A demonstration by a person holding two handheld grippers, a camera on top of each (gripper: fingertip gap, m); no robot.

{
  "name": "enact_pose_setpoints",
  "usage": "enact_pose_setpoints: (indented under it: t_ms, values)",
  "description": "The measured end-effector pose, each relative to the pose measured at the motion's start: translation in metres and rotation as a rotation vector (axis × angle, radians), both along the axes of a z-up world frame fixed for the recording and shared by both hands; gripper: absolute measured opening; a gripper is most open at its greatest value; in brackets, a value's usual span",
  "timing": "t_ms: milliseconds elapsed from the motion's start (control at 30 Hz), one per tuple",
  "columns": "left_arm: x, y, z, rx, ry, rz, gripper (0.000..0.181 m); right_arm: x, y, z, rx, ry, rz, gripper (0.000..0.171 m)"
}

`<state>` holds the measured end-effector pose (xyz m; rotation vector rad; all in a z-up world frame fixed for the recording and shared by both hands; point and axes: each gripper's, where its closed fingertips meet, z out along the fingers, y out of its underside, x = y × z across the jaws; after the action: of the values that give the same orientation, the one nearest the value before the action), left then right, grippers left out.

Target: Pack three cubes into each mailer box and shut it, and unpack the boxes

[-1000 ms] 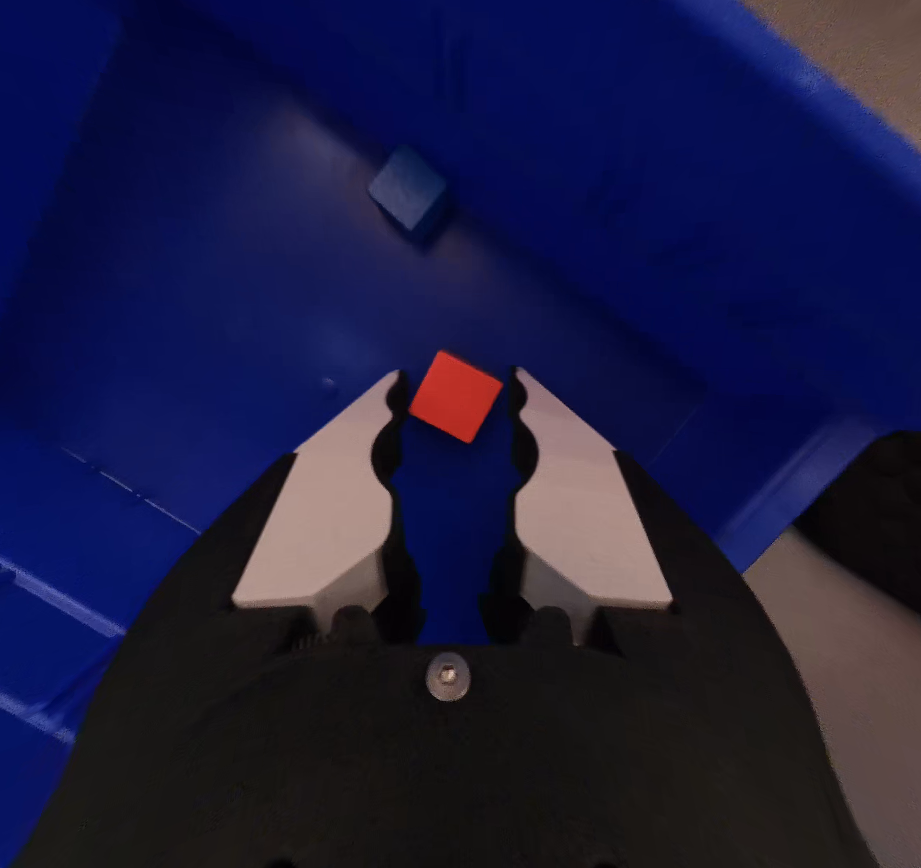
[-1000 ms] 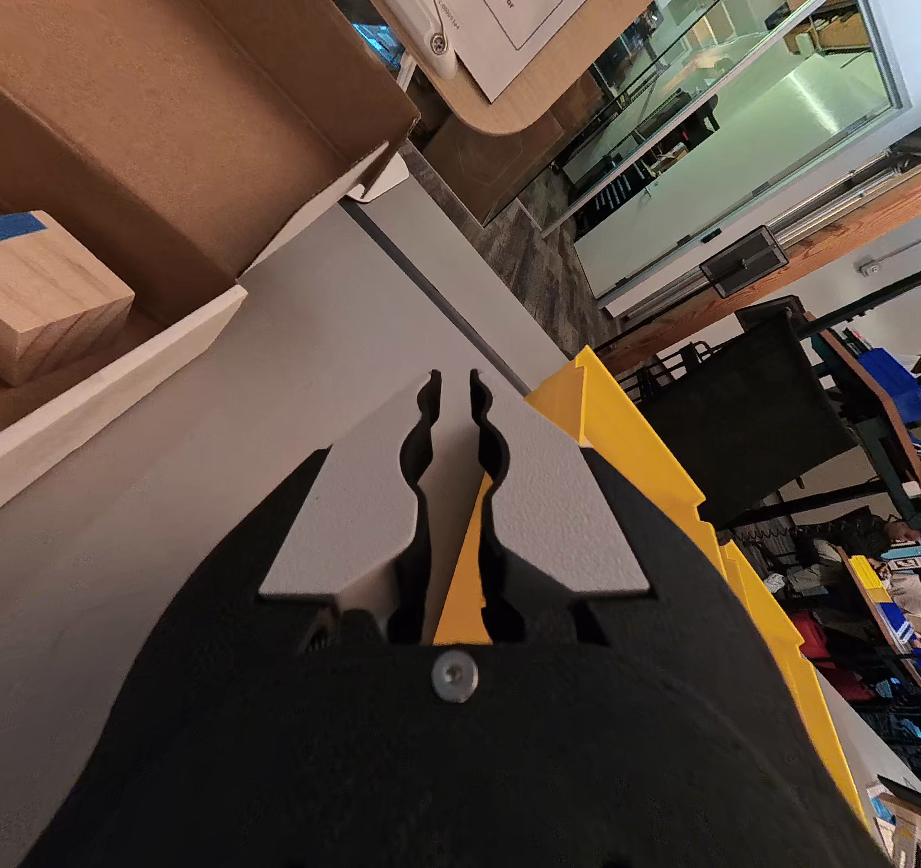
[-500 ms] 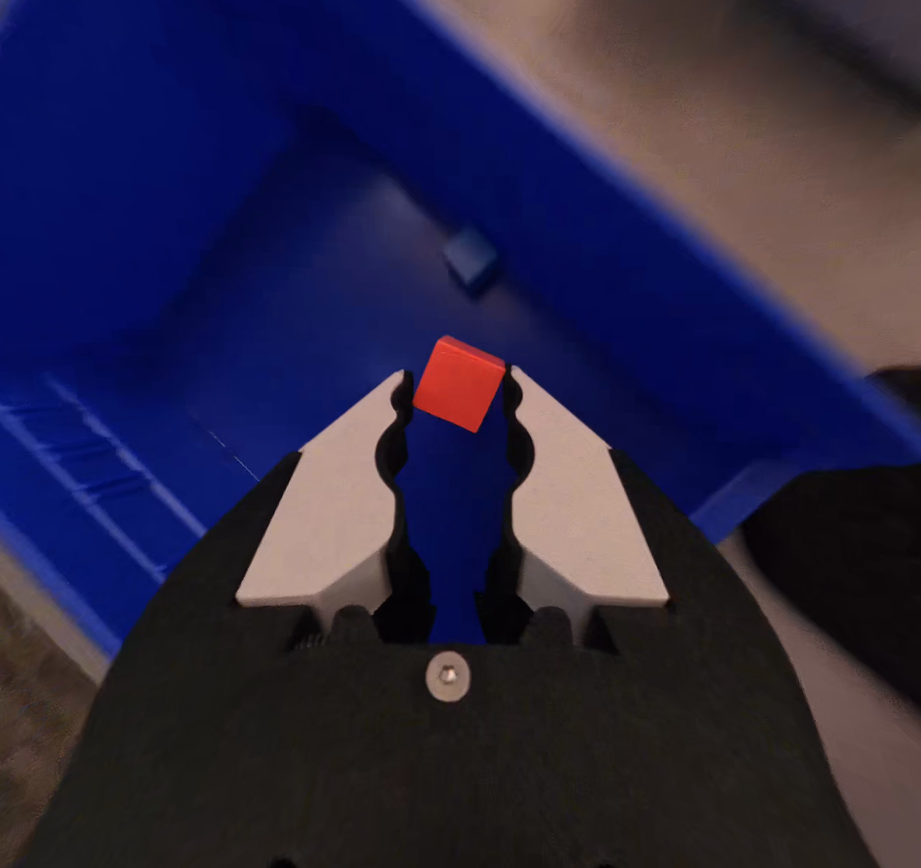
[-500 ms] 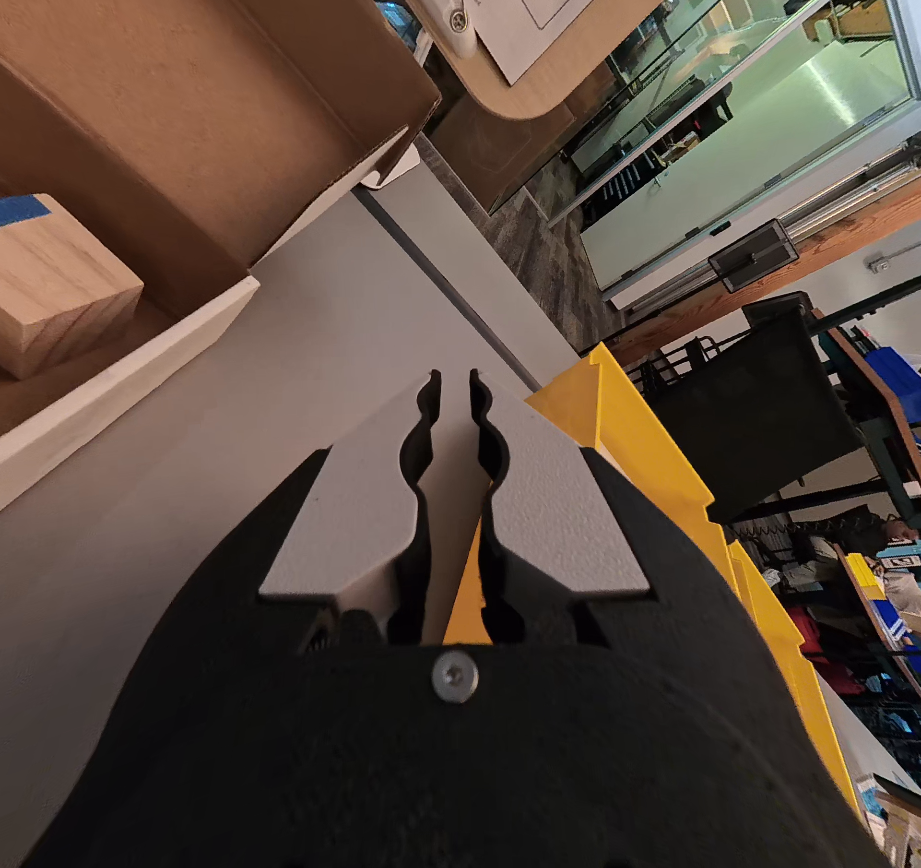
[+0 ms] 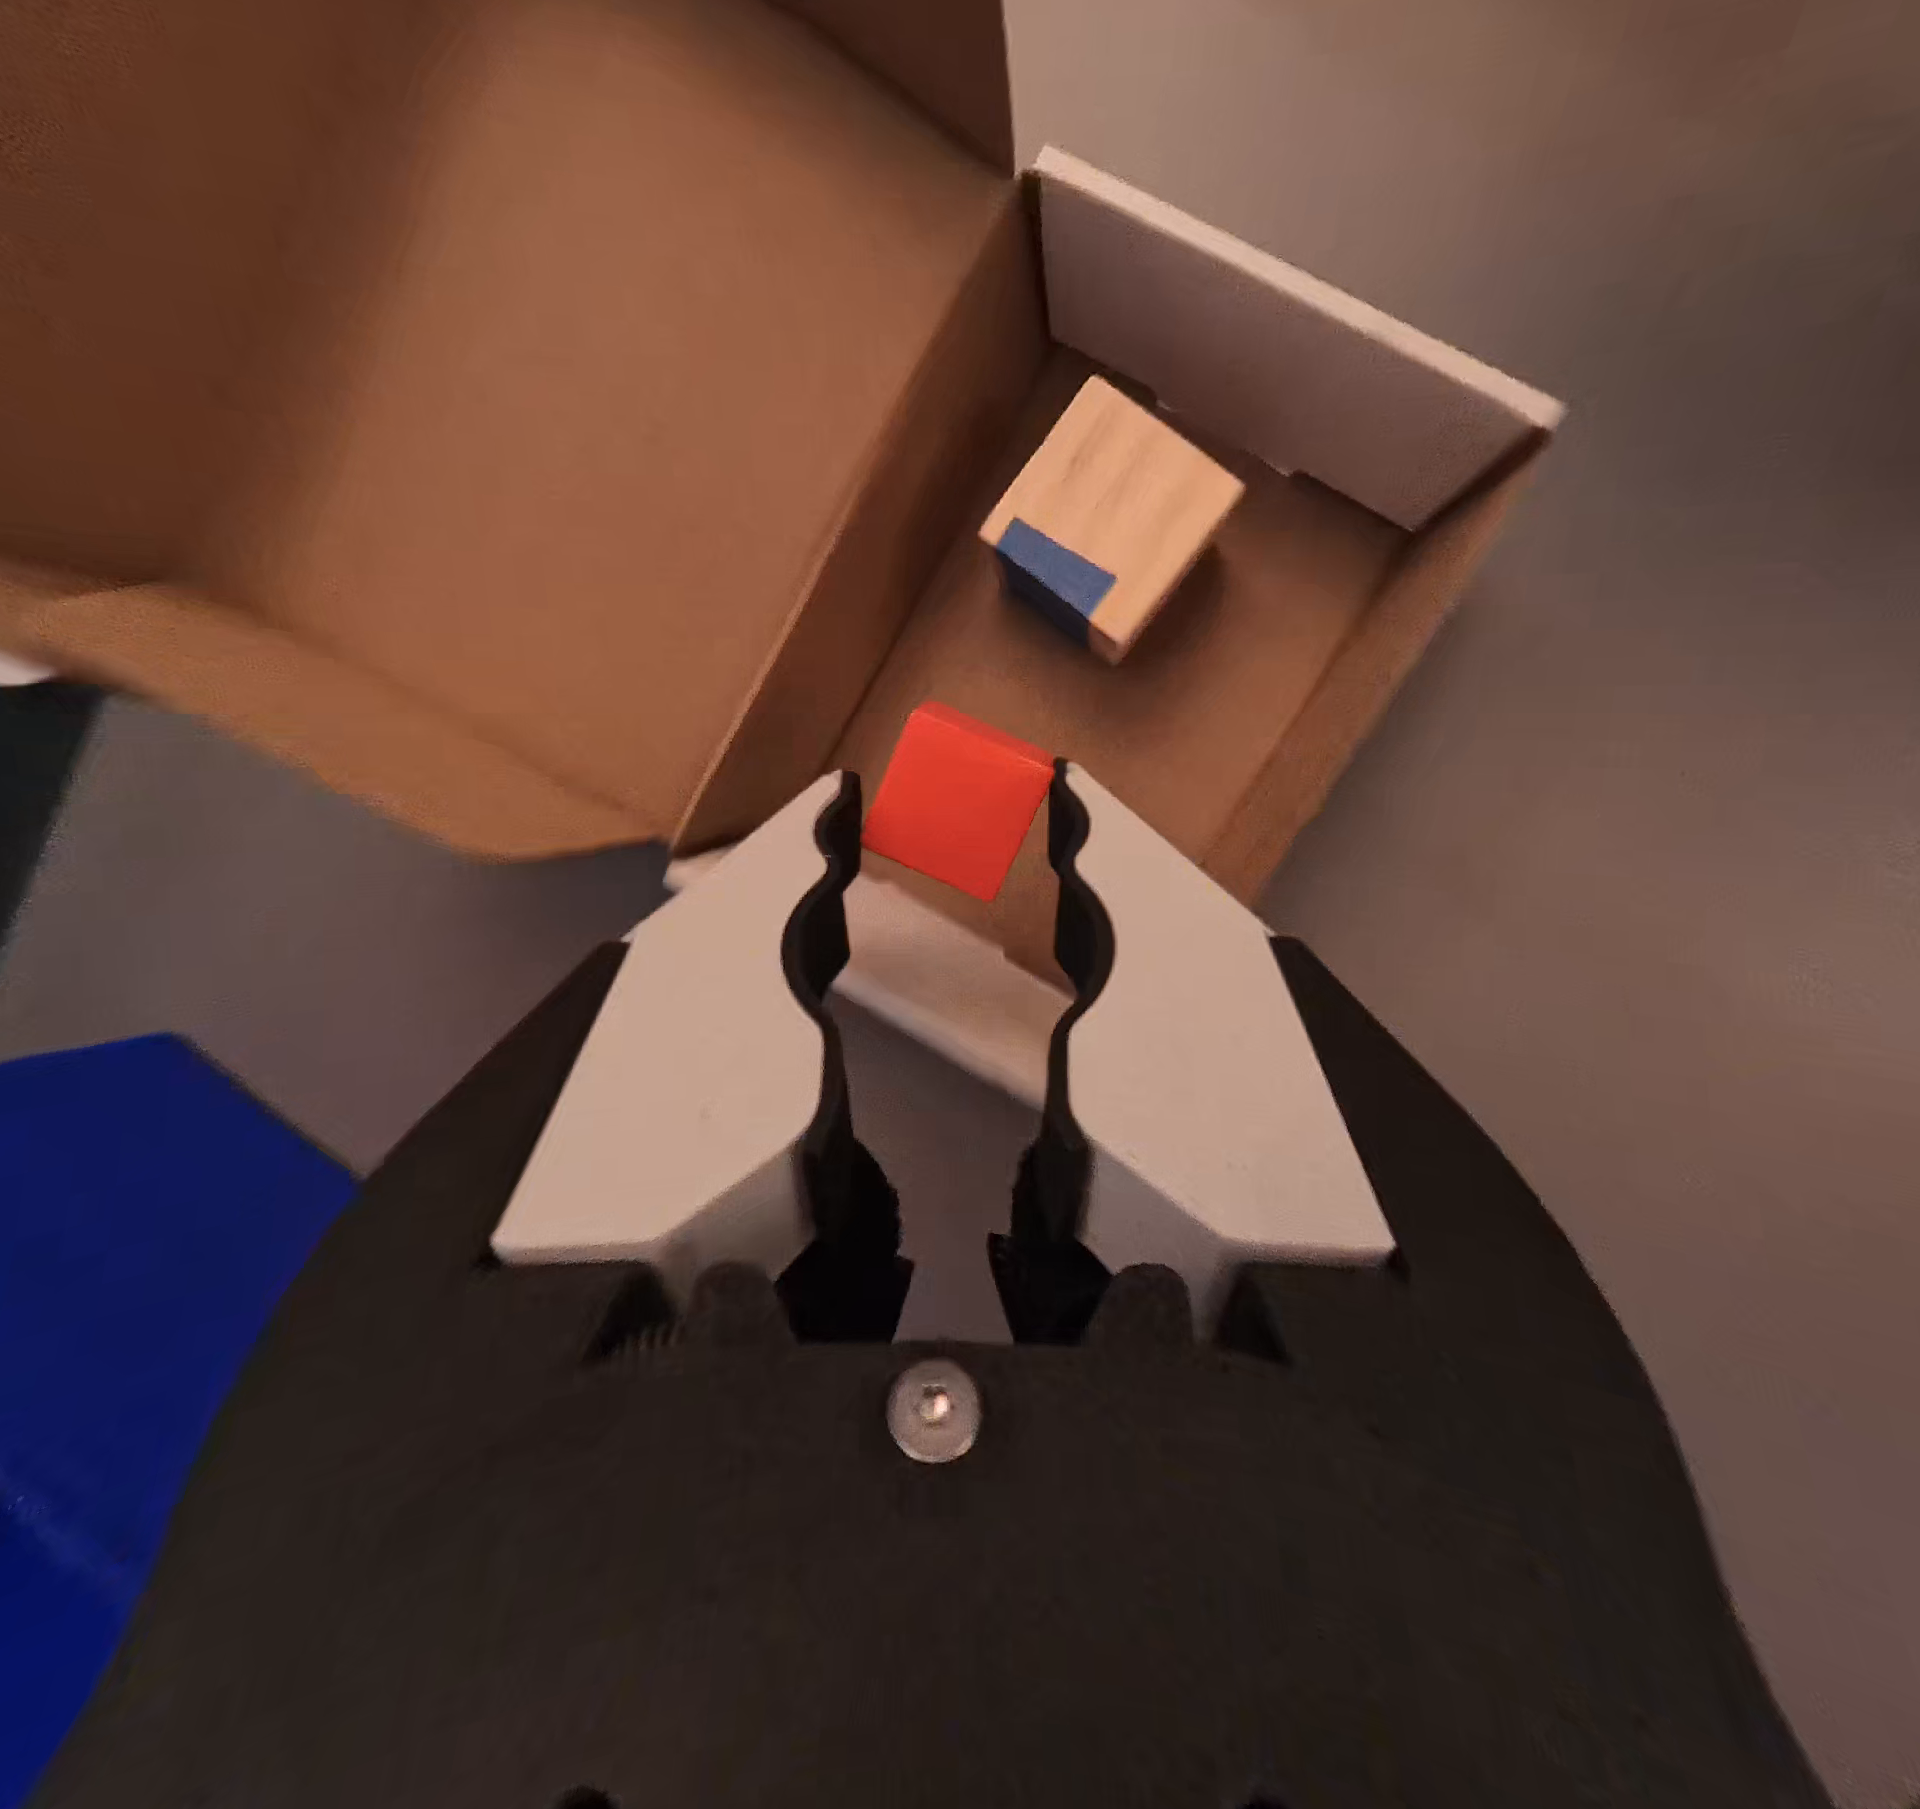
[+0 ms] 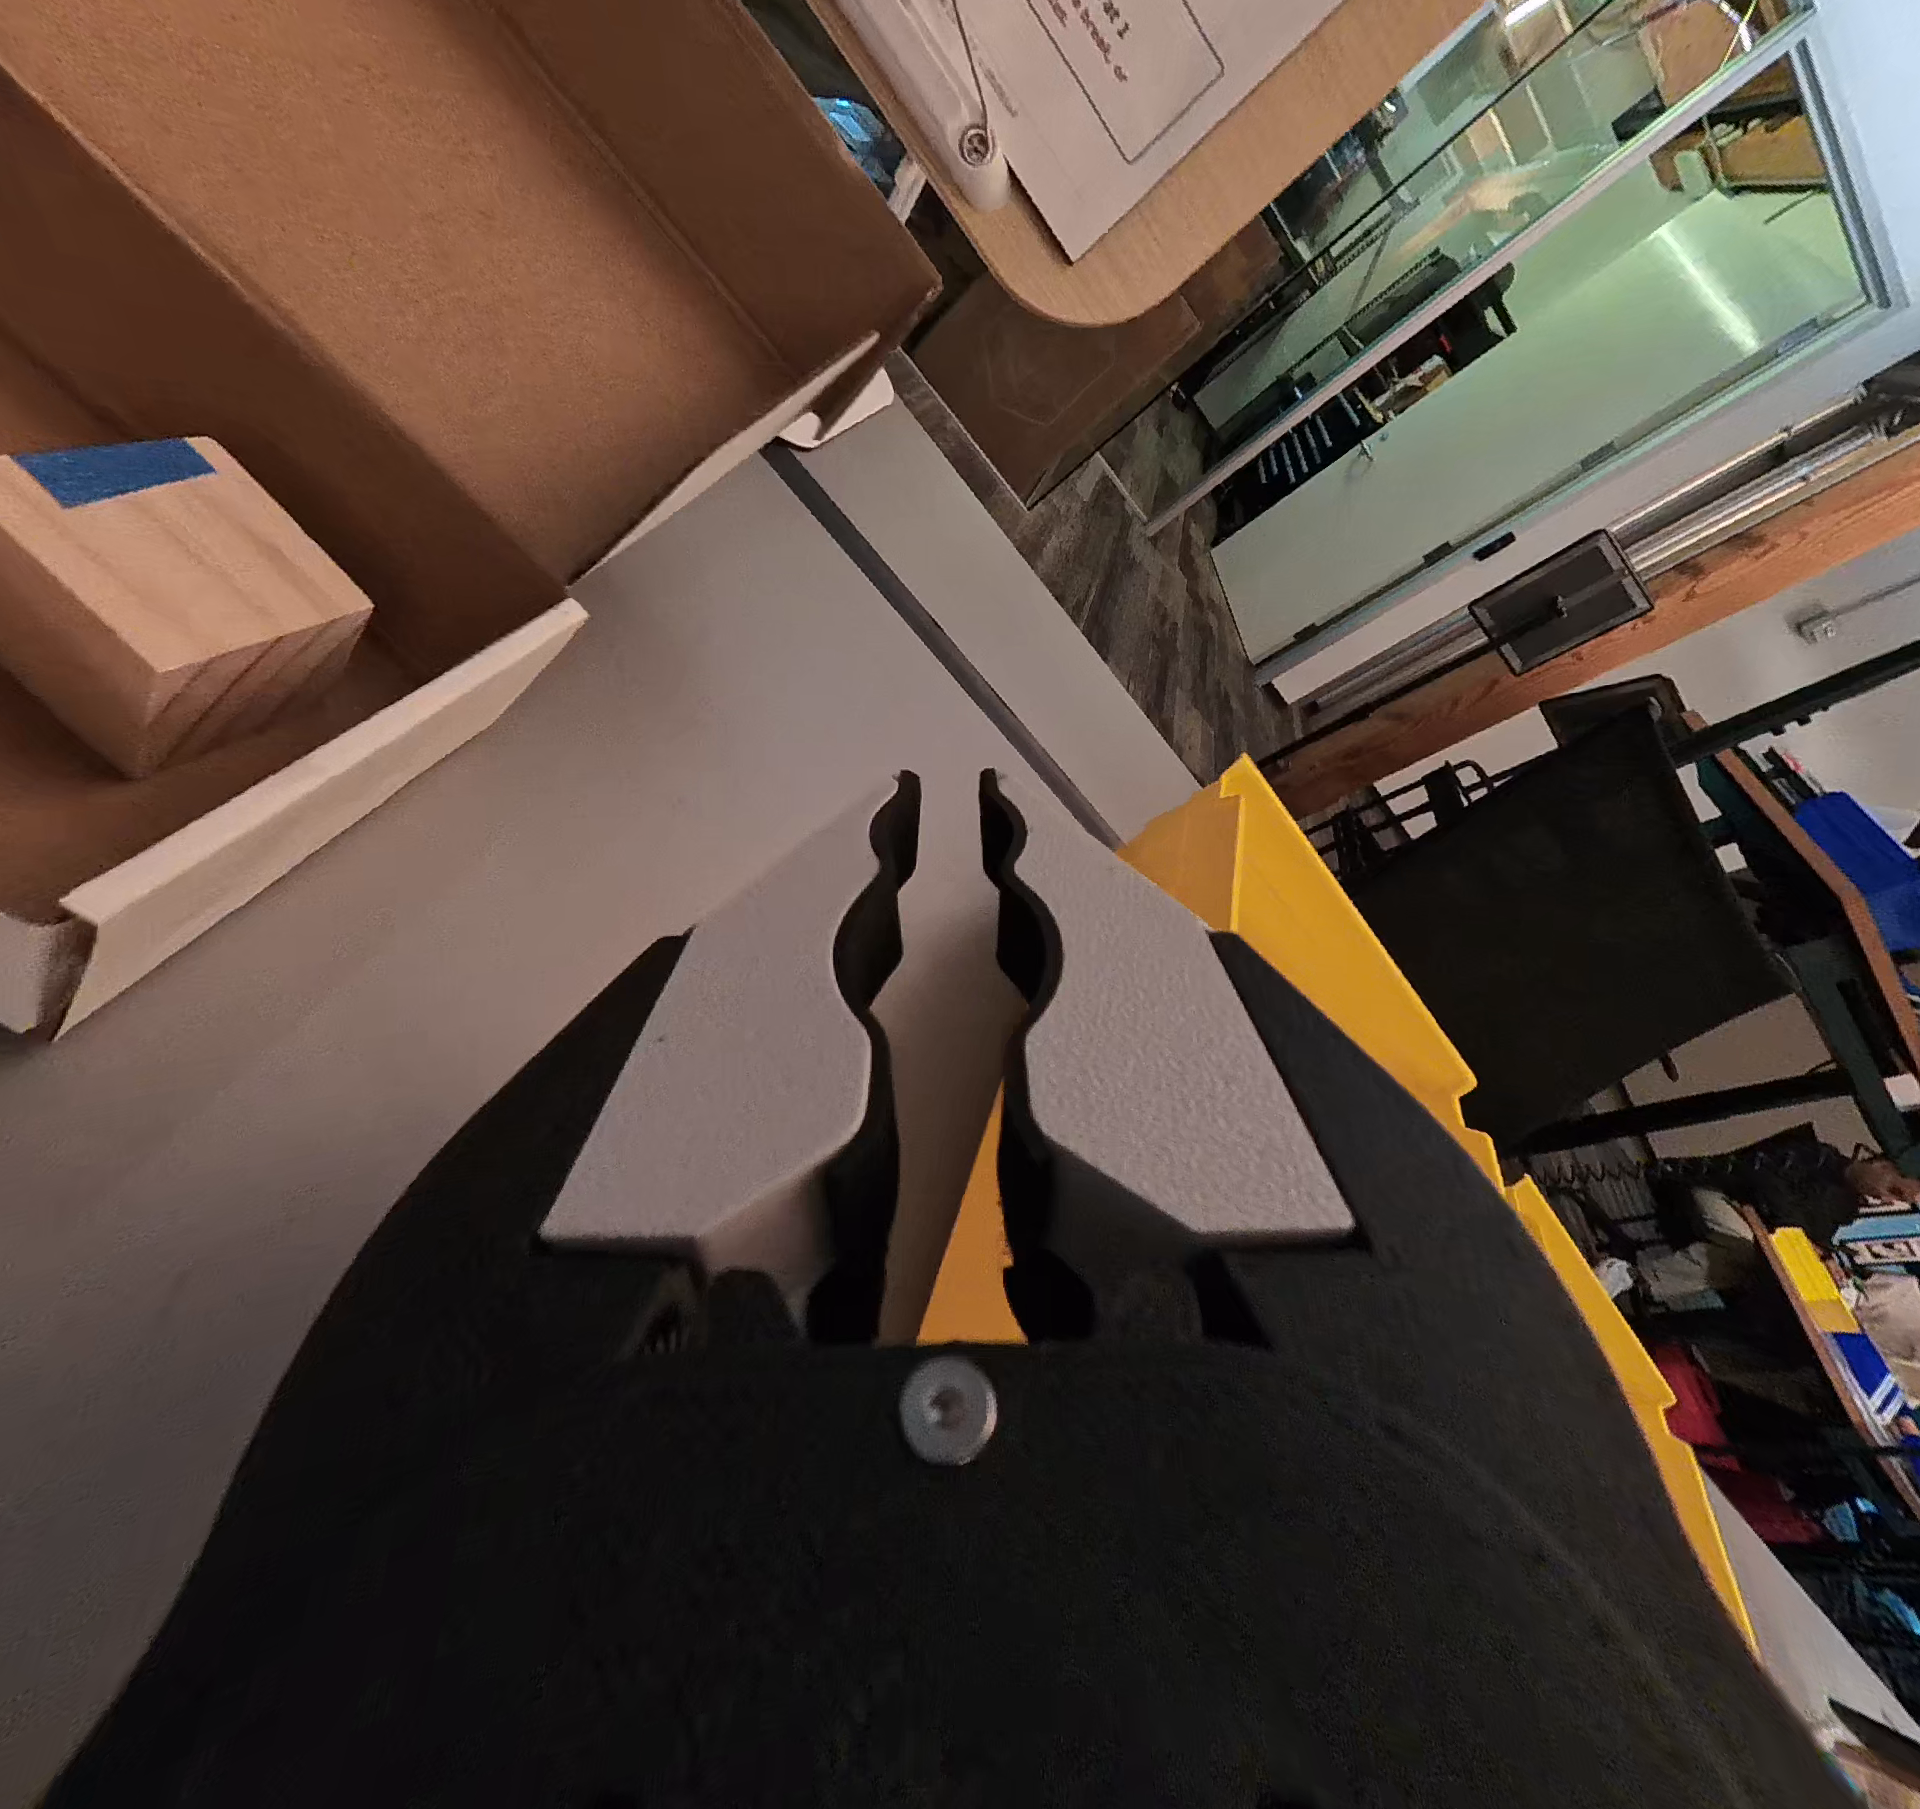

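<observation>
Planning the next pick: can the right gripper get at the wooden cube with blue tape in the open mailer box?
Probably yes: the right gripper holds nothing, and the wooden cube sits exposed, the mailer box lid up.

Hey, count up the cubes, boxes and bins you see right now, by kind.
Cubes: 2, a red cube held in the left gripper and a wooden cube lying in the box.
Mailer boxes: 1, open.
Bins: 2, blue bin and yellow bin.
Total: 5.
</observation>
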<state>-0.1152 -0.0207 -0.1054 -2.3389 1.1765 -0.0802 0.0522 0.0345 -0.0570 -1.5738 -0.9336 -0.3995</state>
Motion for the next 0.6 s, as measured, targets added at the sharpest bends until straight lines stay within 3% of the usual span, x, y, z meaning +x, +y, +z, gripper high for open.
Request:
enact_pose_setpoints:
  t_ms: [200, 400, 600]
  values:
    - [0.006, 0.017, -0.044, -0.098, 0.131, -0.016, 0.035, -0.008, -0.007, 0.004, -0.006, 0.015, 0.052, 0.01]
    - [0.024, 0.011, -0.045, -0.154, 0.065, -0.052, 0.035, -0.003, -0.012, 0.011, -0.033, 0.076, 0.076, 0.01]
    - [0.022, 0.012, -0.058, -0.182, 0.128, -0.061, 0.036, 0.001, -0.012, 0.013, -0.038, 0.086, 0.073, 0.01]
